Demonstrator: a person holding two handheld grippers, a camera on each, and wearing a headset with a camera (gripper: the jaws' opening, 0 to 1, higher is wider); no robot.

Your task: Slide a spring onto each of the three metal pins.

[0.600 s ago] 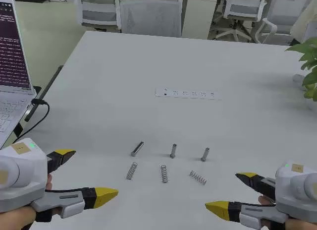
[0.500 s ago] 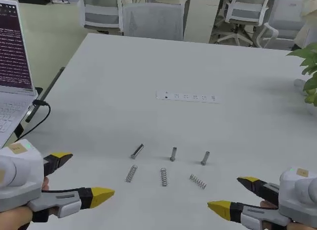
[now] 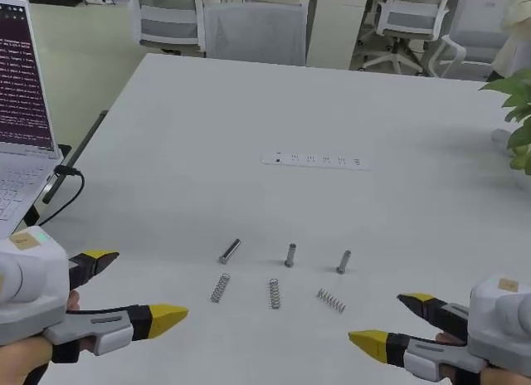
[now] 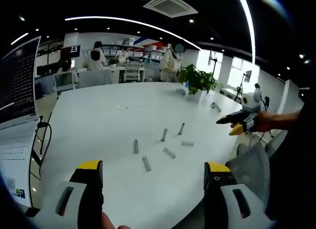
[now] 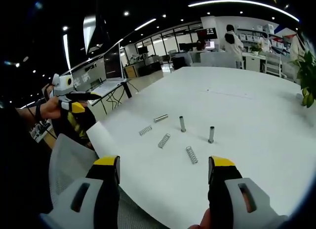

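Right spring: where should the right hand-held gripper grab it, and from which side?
Probably mid-length, from above. The right spring lies flat on the table, slanted, so the open right hand-held gripper should close across its thin coils, square to its axis. That leaves both ends free to go over the upright right pin behind it.

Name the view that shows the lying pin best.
Right gripper view: the pin lies side-on with its full length visible. The head view shows the pin slanted, from above; the left gripper view shows the pin small and foreshortened.
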